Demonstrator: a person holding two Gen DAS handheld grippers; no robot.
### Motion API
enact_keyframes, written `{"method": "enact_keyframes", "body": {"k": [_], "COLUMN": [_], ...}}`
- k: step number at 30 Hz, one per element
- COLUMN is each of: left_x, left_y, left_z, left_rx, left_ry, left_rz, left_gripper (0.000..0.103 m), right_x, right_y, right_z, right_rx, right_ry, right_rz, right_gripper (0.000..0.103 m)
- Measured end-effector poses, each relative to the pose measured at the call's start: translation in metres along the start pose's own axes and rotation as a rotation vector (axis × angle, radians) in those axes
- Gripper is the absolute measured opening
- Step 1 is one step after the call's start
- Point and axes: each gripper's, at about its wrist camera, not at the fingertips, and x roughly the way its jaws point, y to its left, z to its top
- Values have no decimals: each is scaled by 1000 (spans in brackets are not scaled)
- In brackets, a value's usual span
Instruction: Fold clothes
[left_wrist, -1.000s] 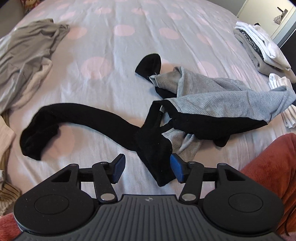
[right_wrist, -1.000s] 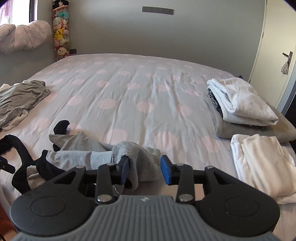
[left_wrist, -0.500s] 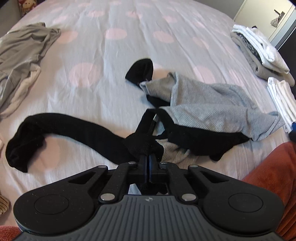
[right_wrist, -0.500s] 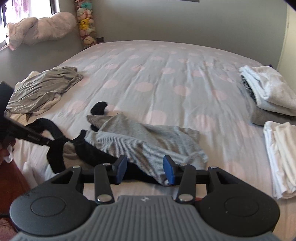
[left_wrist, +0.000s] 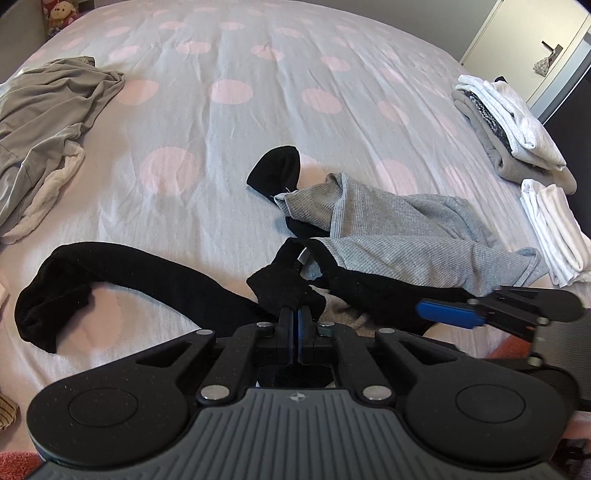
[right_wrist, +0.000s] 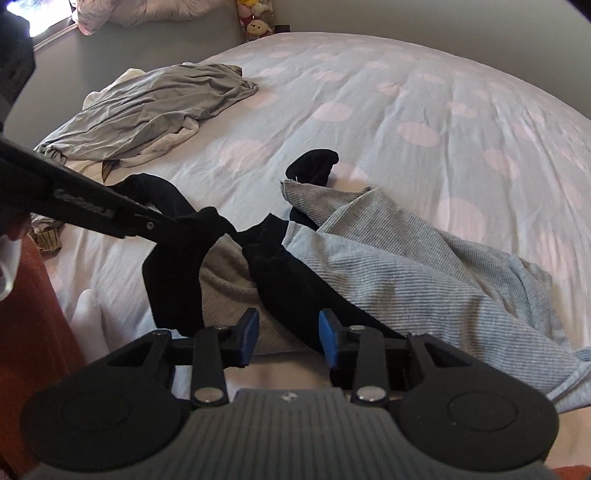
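A bed (left_wrist: 229, 122) covered by a pale sheet with pink dots fills both wrist views. Near its front edge lies a crumpled grey and black top (left_wrist: 399, 236), its long black sleeve (left_wrist: 122, 269) trailing toward nine o'clock in the left wrist view.

The left tongs (left_wrist: 295, 321) are pressed together, pinching a bunched fold of the top's black fabric at six o'clock of that view. In the right wrist view the same tongs come in from nine o'clock and grip the black cloth near the centre.

The right tongs (right_wrist: 288, 332) are spread partway, having just been closing a little. Their blue pads (right_wrist: 249, 328) stand on either side of the top's black and grey cloth without pressing on it. In the left wrist view one blue pad of these tongs shows at four o'clock, just beside the top's black hem.

A loose grey garment (left_wrist: 48, 122) lies at ten o'clock. A stack of folded clothes (left_wrist: 509, 122) sits at two o'clock, with folded white cloth (left_wrist: 554, 229) just below it at three o'clock.
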Motion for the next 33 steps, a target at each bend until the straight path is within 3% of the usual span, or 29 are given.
{"method": "enact_keyframes", "body": {"k": [2, 4, 12, 19, 28, 33], "left_x": [-3, -6, -36, -115, -248, -291], "left_y": [1, 3, 7, -9, -52, -72], "left_z": [2, 3, 18, 46, 58, 54], "left_rx": [-7, -12, -30, 11, 124, 167], "left_ry": [-9, -22, -116, -316, -651, -795], "left_rz": [-8, -13, -18, -12, 0, 15], "left_gripper": [0, 0, 0, 0, 0, 0], "right_x": [9, 10, -61, -168, -282, -318], "right_y": [-5, -11, -49, -70, -62, -52], "right_z": [0, 1, 27, 68, 91, 93], "right_rx": [12, 31, 116, 108, 62, 30], "right_ry": [7, -9, -238, -501, -758, -863], "right_rz": [-11, -30, -166, -280, -256, -235], "right_gripper": [36, 5, 3, 3, 3, 3]}}
